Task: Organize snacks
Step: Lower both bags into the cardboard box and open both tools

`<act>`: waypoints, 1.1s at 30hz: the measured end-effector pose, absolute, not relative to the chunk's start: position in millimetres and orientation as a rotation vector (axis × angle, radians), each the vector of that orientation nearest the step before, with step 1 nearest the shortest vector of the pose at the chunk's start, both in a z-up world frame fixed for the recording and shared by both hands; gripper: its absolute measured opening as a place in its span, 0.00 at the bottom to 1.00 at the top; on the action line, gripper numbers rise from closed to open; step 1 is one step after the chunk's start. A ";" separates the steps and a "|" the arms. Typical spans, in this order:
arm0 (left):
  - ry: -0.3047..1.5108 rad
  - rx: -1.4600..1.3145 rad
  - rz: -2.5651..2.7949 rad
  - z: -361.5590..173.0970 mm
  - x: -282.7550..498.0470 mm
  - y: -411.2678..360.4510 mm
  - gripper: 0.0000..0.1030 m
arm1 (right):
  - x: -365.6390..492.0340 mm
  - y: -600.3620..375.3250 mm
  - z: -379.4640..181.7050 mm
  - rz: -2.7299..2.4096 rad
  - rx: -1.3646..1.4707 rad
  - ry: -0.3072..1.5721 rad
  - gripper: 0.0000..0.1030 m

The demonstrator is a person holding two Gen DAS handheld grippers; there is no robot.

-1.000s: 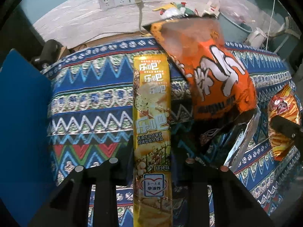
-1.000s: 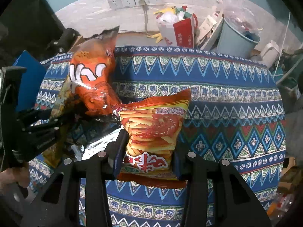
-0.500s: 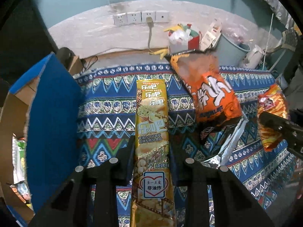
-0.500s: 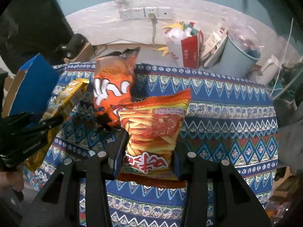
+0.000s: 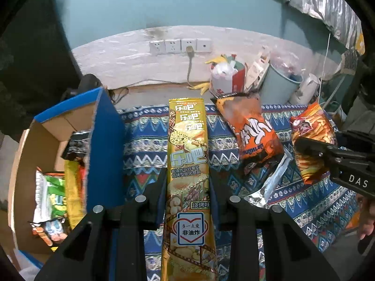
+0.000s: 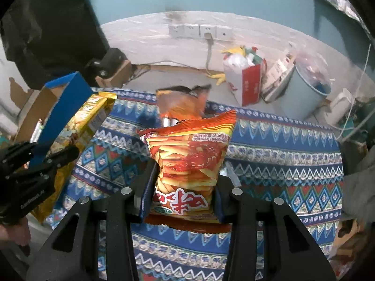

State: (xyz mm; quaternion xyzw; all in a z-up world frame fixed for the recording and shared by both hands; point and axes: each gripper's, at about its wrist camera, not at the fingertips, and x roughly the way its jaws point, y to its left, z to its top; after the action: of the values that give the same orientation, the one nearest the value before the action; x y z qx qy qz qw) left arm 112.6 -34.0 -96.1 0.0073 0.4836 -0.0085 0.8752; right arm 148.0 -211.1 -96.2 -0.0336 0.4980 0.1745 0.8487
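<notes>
With both packets now lifted clear of cloth (image 5: pixel 145 140): left gripper (image 5: pixel 188 194) clamps gold crisp tube (image 5: pixel 188 154), right gripper (image 6: pixel 181 194) clamps orange fries bag (image 6: pixel 189 161); snack box (image 5: pixel 105 145) newly in view, next stop.

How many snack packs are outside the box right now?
3: gold pack in the left gripper, red pack in the right gripper, orange bag on the cloth. Others may be hidden.
</notes>
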 end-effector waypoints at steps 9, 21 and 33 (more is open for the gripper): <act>0.972 -0.034 0.022 -72.0 97.1 -3.3 0.31 | 144.5 -177.6 -81.7 0.425 -0.094 1.025 0.40; 0.925 -0.070 0.082 -54.7 77.9 39.9 0.31 | 141.1 -118.6 -65.6 0.509 -0.125 1.004 0.40; 0.909 -0.141 0.159 -50.1 64.4 91.6 0.31 | 138.0 -56.6 -58.7 0.581 -0.160 0.998 0.40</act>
State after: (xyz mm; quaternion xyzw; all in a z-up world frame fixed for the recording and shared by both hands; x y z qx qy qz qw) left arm 64.4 91.6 -50.1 -0.0679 0.4380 0.0764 0.8931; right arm 138.0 -56.6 -58.7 -0.0754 0.4714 0.2744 0.8348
